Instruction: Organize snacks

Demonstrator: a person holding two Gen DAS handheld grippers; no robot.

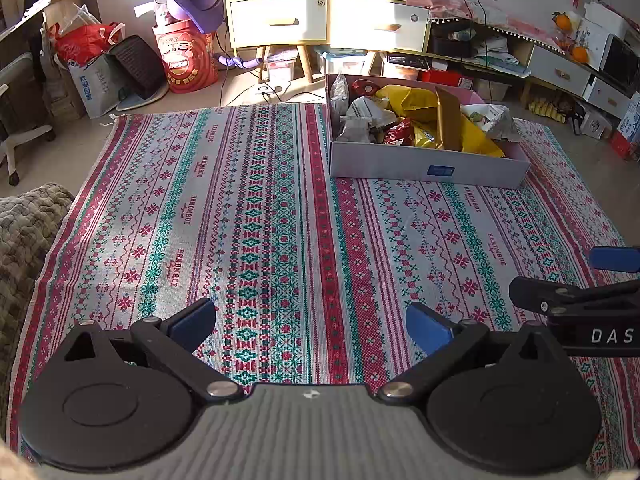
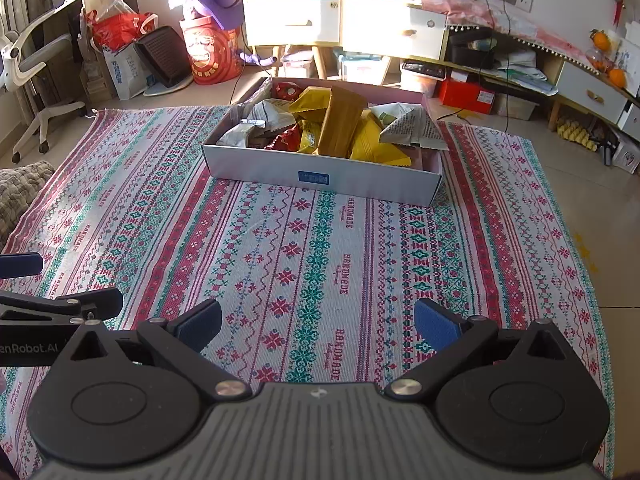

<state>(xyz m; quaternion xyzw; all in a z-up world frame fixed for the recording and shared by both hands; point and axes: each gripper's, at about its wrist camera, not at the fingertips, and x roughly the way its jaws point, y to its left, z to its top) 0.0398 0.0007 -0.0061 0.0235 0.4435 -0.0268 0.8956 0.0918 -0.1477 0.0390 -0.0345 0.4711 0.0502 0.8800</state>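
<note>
A shallow white cardboard box (image 1: 424,164) (image 2: 320,170) rests at the far side of a patterned cloth, heaped with snack packets: yellow bags (image 1: 412,100) (image 2: 372,142), a tall gold-brown packet (image 2: 344,120) (image 1: 448,118), grey-white printed bags (image 1: 368,110) (image 2: 412,124) and a red packet (image 1: 398,134) (image 2: 286,140). My left gripper (image 1: 310,320) hovers low over the cloth, well short of the box, open and holding nothing. My right gripper (image 2: 318,320) is likewise open and empty, facing the box head-on. Each gripper's side shows at the edge of the other's view.
The red, green and white woven cloth (image 1: 240,220) (image 2: 280,260) covers the floor. Behind the box stand yellow-framed cabinets (image 1: 280,16) (image 2: 296,16), a red bucket with a purple toy (image 1: 188,60) (image 2: 210,54), bags (image 1: 92,72), an office chair (image 2: 36,80) and low shelving (image 2: 520,68).
</note>
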